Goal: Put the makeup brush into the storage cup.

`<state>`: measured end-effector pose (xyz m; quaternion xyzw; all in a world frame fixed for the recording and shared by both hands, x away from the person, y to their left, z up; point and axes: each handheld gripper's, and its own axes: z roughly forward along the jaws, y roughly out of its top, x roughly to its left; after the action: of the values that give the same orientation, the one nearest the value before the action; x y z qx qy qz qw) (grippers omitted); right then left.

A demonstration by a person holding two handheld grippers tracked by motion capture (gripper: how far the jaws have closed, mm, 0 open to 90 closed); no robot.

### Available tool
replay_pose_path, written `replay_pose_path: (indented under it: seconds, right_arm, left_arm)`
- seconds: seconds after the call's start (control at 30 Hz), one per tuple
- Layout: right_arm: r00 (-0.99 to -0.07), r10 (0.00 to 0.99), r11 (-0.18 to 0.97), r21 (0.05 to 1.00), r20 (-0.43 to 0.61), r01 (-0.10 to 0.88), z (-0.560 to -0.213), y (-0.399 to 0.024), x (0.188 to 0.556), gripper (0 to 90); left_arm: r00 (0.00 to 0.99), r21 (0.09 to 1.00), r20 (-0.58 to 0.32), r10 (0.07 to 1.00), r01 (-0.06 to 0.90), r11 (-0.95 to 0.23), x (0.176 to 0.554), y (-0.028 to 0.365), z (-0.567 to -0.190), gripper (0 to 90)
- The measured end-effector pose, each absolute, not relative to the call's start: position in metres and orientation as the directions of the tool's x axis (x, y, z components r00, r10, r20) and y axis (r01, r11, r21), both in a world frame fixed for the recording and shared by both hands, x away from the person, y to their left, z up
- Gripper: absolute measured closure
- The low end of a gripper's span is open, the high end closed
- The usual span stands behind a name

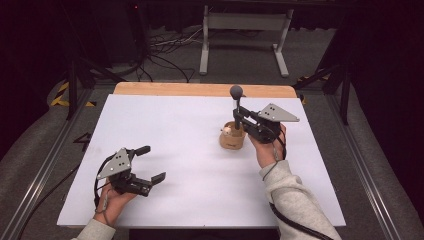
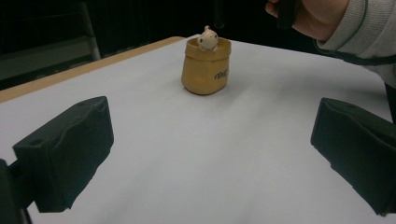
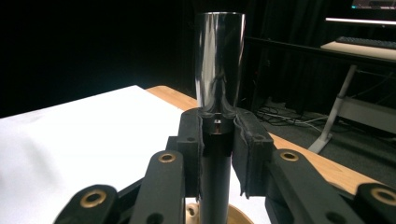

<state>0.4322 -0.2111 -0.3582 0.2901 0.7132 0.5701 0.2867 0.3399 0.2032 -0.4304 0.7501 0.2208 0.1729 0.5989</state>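
On the white-topped table with a wooden far edge, the right gripper is clamped on a dark, upright rod-shaped tool with a round grey ball at its top. The tool stands over a small tan, sack-shaped pot, right of the table's middle and towards the far side. Its lower end reaches down to the pot's mouth; whether it goes inside cannot be told from the high view.

The right gripper view adds the grip itself: both black pads press against the tool's dark shaft from either side, and above them the shaft widens into a shiny, mirror-like metal cylinder. At the bottom edge of that view a curve of the pot's tan rim shows just beneath the shaft.

The left gripper rests low at the near left of the table, well apart from the pot, its jaws spread wide with nothing between them. Its own view looks across the bare table surface to the pot and gives details the high view blurs: a small cream-coloured figure peeks out of the pot's mouth, and dark lettering is printed on the pot's side, too small to read. The hand holding the right gripper sits at that view's far right, a grey sleeve behind it.
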Motion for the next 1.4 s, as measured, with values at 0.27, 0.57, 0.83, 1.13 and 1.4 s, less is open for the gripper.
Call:
replay_pose_path:
  seconds: [0.27, 0.57, 0.83, 1.13, 1.4]
  right_arm:
    - [-0.64, 0.768, 0.134, 0.984, -0.026, 0.12, -0.366, -0.218, 0.439, 74.2]
    - [-0.646, 0.763, 0.129, 0.984, -0.02, 0.122, -0.376, -0.219, 0.444, 74.1]
    - [-0.652, 0.758, 0.13, 0.983, -0.017, 0.126, -0.386, -0.218, 0.444, 74.1]
    - [-0.655, 0.755, 0.13, 0.981, -0.003, 0.146, -0.402, -0.215, 0.444, 74.1]
    - [-0.653, 0.757, 0.131, 0.978, 0.009, 0.165, -0.41, -0.214, 0.444, 74.0]
  left_arm:
    - [0.816, 0.977, 0.009, 0.578, 0.117, -0.181, 0.338, 0.204, -0.433, 0.0]
    - [0.815, 0.979, -0.012, 0.58, 0.128, -0.16, 0.337, 0.207, -0.434, 0.0]
    - [0.818, 0.978, -0.011, 0.575, 0.127, -0.163, 0.337, 0.206, -0.435, 0.0]
    - [0.826, 0.976, -0.004, 0.564, 0.126, -0.177, 0.337, 0.204, -0.436, 0.0]
    - [0.826, 0.977, -0.005, 0.563, 0.123, -0.172, 0.337, 0.204, -0.436, 0.0]
